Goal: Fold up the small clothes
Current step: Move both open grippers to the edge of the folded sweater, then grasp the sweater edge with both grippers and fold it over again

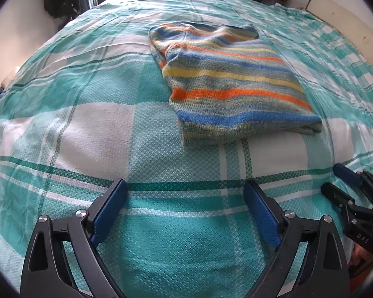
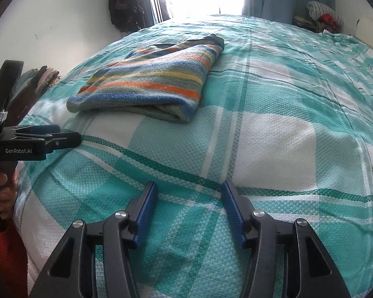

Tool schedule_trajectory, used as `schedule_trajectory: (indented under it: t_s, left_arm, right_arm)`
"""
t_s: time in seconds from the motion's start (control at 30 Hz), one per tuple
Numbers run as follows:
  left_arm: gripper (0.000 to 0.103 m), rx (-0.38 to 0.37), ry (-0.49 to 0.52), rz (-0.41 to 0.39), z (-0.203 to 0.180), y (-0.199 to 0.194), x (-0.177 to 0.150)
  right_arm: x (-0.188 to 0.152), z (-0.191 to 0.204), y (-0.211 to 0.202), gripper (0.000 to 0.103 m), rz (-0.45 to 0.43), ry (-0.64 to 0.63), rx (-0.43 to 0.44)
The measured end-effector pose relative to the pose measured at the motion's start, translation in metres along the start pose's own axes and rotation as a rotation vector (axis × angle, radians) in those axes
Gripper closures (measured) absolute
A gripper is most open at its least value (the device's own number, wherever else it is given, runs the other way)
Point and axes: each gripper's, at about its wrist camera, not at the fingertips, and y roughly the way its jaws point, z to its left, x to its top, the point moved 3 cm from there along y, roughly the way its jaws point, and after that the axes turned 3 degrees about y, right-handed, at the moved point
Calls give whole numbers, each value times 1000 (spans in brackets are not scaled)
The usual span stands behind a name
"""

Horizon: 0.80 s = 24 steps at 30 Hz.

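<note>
A small striped knit sweater [image 1: 226, 79], in blue, orange, yellow and grey, lies folded on the bed. It also shows in the right wrist view [image 2: 151, 79] at upper left. My left gripper [image 1: 186, 188] is open and empty, low over the sheet, well short of the sweater. It shows from the side in the right wrist view [image 2: 62, 134]. My right gripper [image 2: 189, 188] is open and empty, over the sheet to the right of the sweater. It shows at the lower right edge of the left wrist view [image 1: 335, 178].
The bed carries a teal and white checked sheet [image 1: 112, 129], also in the right wrist view [image 2: 273, 136]. A dark bag [image 2: 124, 7] hangs on the wall by the bright window. A pile of clothes [image 2: 320, 17] lies at the far right corner.
</note>
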Motion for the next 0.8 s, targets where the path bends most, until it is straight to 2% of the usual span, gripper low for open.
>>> schedule_trajectory:
  t_s: [0.07, 0.13, 0.17, 0.23, 0.3, 0.33, 0.43, 0.47, 0.5, 0.6, 0.7, 0.73, 0.77, 0.8]
  left_arm:
    - [8, -13, -7, 5, 2, -1, 0]
    - [8, -68, -46, 17, 9, -11, 5]
    - [9, -115, -81, 0, 15, -17, 8]
    - [9, -248, -196, -76, 38, -33, 22]
    - [9, -300, -268, -127, 59, -35, 44]
    - [9, -311, -279, -125, 67, -25, 62]
    - [15, -335, -252, -48, 71, 20, 101]
    - [21, -342, -245, -28, 69, 31, 108]
    - [21, -363, -239, -8, 66, 44, 115]
    - [21, -408, -227, -35, 56, 68, 130]
    - [23, -454, -260, -83, 50, 75, 135]
    - [27, -461, -270, -90, 48, 77, 136]
    - [50, -458, -268, -86, 45, 80, 139]
    - [78, -452, -258, -71, 43, 83, 141]
  right_arm:
    - [0, 1, 0, 49, 4, -2, -5]
    - [5, 2, -1, 45, 46, -2, 8]
    - [12, 1, -4, 35, 89, 8, 50]
    - [25, -2, -11, 21, 120, 50, 122]
    - [52, -7, -19, 21, 73, 68, 158]
    - [73, -10, -19, 21, 40, 71, 173]
    - [123, -26, 3, 21, 14, 159, 258]
    - [139, -37, 18, 21, 21, 215, 297]
    - [154, -49, 40, 21, 38, 276, 324]
    - [173, -68, 89, 25, 88, 388, 360]
    - [177, -65, 128, 30, 116, 479, 471]
    - [177, -58, 135, 35, 111, 474, 483]
    - [178, -48, 141, 48, 109, 445, 477]
    - [177, -38, 143, 54, 113, 398, 418]
